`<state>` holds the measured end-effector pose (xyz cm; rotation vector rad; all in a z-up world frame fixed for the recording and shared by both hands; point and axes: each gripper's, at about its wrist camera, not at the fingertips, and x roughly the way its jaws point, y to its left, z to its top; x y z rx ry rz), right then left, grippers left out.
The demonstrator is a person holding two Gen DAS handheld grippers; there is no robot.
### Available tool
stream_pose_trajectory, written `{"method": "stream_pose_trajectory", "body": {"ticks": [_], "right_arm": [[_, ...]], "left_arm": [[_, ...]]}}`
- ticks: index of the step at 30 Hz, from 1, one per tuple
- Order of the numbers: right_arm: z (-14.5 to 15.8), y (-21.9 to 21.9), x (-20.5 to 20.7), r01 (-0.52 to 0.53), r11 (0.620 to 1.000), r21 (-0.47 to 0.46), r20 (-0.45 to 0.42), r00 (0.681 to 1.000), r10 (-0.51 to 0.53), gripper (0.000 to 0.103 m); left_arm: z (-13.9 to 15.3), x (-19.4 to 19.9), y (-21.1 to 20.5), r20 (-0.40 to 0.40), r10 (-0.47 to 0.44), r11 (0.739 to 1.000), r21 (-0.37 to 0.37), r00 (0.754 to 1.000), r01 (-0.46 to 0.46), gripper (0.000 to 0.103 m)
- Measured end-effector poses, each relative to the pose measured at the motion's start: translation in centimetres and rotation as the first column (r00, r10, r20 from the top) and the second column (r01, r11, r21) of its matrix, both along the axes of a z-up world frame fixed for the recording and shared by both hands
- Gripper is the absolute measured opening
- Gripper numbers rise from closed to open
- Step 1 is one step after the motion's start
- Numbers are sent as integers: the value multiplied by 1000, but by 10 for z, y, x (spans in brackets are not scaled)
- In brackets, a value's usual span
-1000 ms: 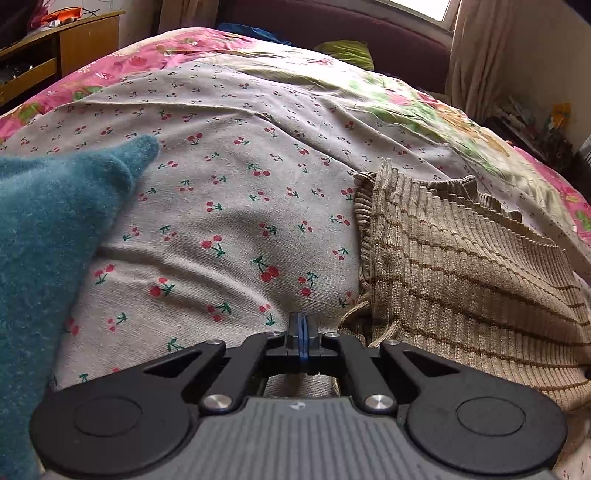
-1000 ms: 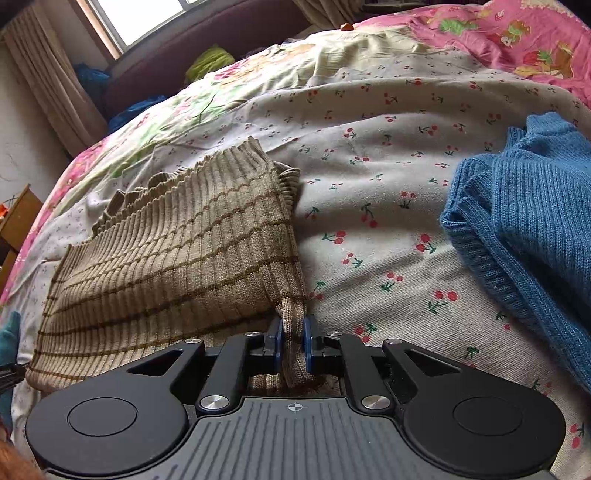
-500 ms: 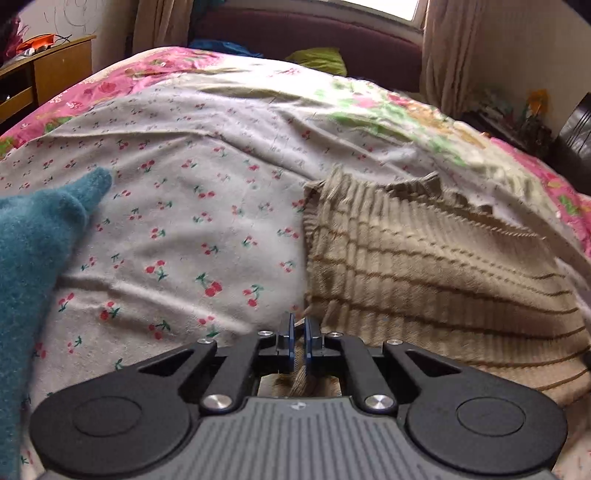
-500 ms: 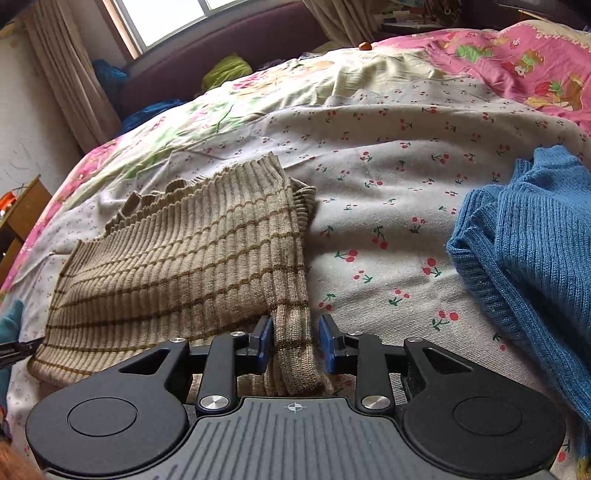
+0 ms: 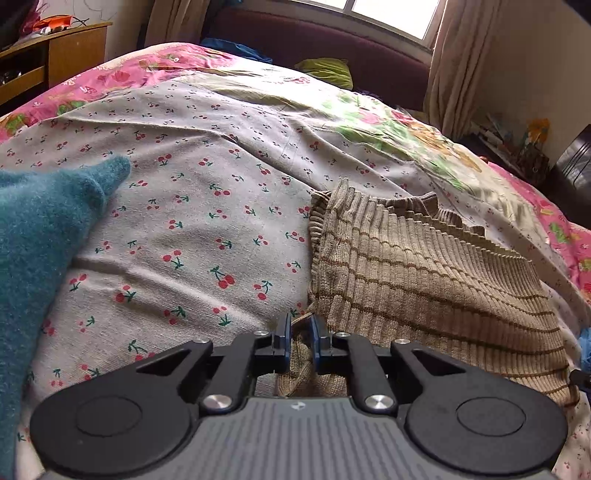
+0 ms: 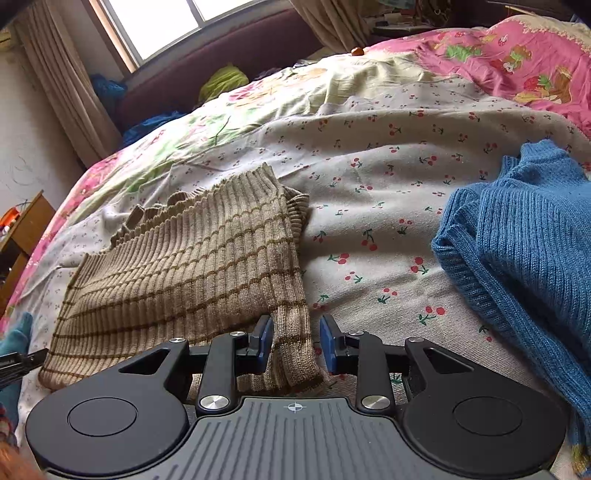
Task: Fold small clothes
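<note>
Right wrist: blue sweater cut off rightward.

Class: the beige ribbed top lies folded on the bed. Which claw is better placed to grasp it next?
Probably the right claw: it stands open astride the beige top's near corner. The left claw is narrower, at the frayed edge.

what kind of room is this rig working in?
Most likely a home bedroom. The work surface is a bed under a cherry-print sheet, with a curtained window behind it and a wooden cabinet to one side. Knitwear, such as a beige top, lies on it.
</note>
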<state>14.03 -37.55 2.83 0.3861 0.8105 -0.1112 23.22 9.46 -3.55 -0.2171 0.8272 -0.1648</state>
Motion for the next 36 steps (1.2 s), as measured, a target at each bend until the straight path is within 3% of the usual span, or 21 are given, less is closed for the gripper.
{"method": "stream_pose_trajectory", "body": {"ticks": [2,5,8,16,20,23,27,31,36], "right_arm": [[-5,3,3,-6,999,-32,-35,999,5,28],[-16,1,8,-2,998,-61,-71,997,-3,25],[-18,-2,11,21,999,-40,-84,996,-24,23],[12,5,-19,40,998,-50,9,999,-40,28],[25,19,-24,-7,999,-49,68,998,11,30],[13,30,-13,-37,997,-64,46,998,40,29],[-17,21,-1,16,998,-60,-44,999,-19,27],[-5,19,-13,29,999,-25,-9,1000,-30,27],[2,21,-25,14,999,-37,27,1000,-13,28]], "left_arm": [[-8,1,-3,-19,4,998,57,1000,-3,26],[-17,3,2,-30,23,996,82,999,-20,22],[-15,2,3,-30,44,987,154,999,-39,19],[9,-23,12,9,85,994,61,996,-85,19],[8,-38,4,9,75,997,-1,997,-75,19],[-4,-36,-1,-22,95,995,9,995,-95,19],[-17,-32,2,-50,114,993,25,992,-113,20],[-12,-36,2,-56,126,991,53,990,-123,20],[0,-55,-3,-6,139,990,5,990,-139,20]]}}
